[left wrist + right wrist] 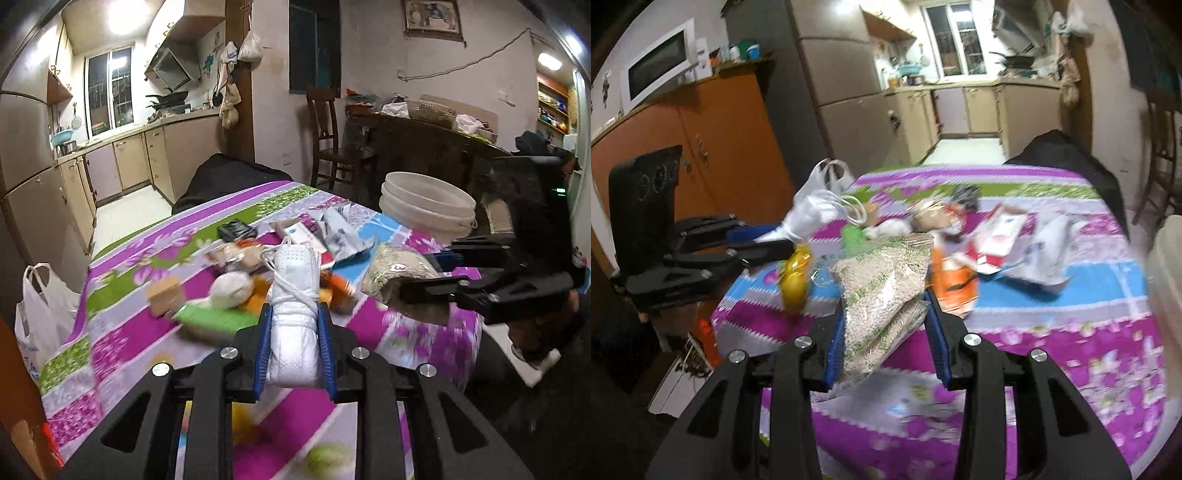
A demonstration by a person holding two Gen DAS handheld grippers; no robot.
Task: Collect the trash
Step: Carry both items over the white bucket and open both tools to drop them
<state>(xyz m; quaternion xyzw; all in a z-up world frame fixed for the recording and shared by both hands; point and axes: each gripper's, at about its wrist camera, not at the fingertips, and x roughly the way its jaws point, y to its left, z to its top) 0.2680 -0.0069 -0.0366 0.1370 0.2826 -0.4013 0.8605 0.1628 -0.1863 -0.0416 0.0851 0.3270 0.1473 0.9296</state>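
My left gripper [294, 314] is shut on a folded white face mask [295, 295] with ear loops, held above the table. It also shows at the left of the right wrist view [768, 242], the mask [809, 214] hanging from it. My right gripper [884, 306] is shut on a clear bag of small grains [882, 288]; in the left wrist view this gripper [424, 273] is at the right with the bag [399, 273]. Loose trash lies on the flowered tablecloth [147, 332]: wrappers [332, 232], a small box [166, 295], a black packet [236, 230].
A white bucket [428, 206] stands at the table's far right corner. A white plastic bag [40, 310] hangs at the table's left edge. A black bag [229, 181] sits behind the table. A chair [328, 136] and a cluttered dark table [424, 136] stand beyond.
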